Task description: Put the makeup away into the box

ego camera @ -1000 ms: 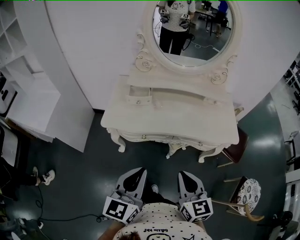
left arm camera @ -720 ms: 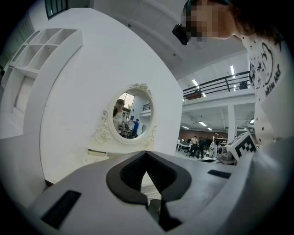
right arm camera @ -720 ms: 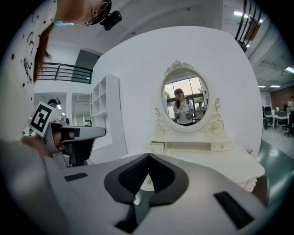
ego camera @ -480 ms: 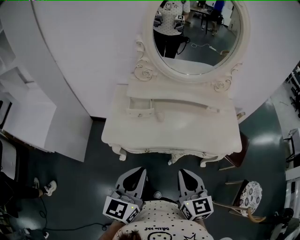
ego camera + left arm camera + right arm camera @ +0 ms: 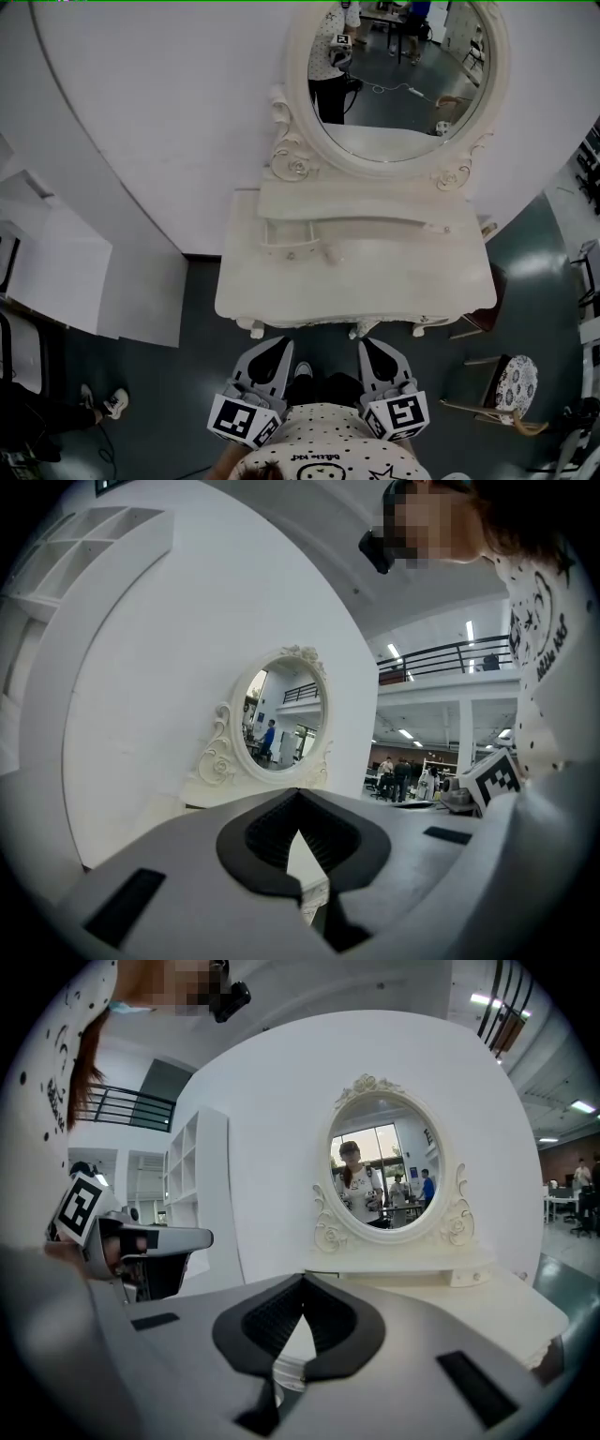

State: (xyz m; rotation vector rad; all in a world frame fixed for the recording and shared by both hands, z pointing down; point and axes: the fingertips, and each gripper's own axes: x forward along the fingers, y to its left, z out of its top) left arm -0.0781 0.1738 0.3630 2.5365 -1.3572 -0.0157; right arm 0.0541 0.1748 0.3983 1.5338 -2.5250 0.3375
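My left gripper (image 5: 278, 345): fingers together, empty. My right gripper (image 5: 368, 347): the same. Both are near me, short of the dressing table (image 5: 412, 277). Makeup: only one small pale item (image 5: 328, 253), just right of the little drawer (image 5: 286, 236); no box identified. Likely light, smooth and slippery, so I'd grip across its middle.

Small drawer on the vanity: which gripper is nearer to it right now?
Left. In the head view the left gripper sits almost straight below the small drawer, off the front edge of the vanity; the right gripper is beside it, farther right.
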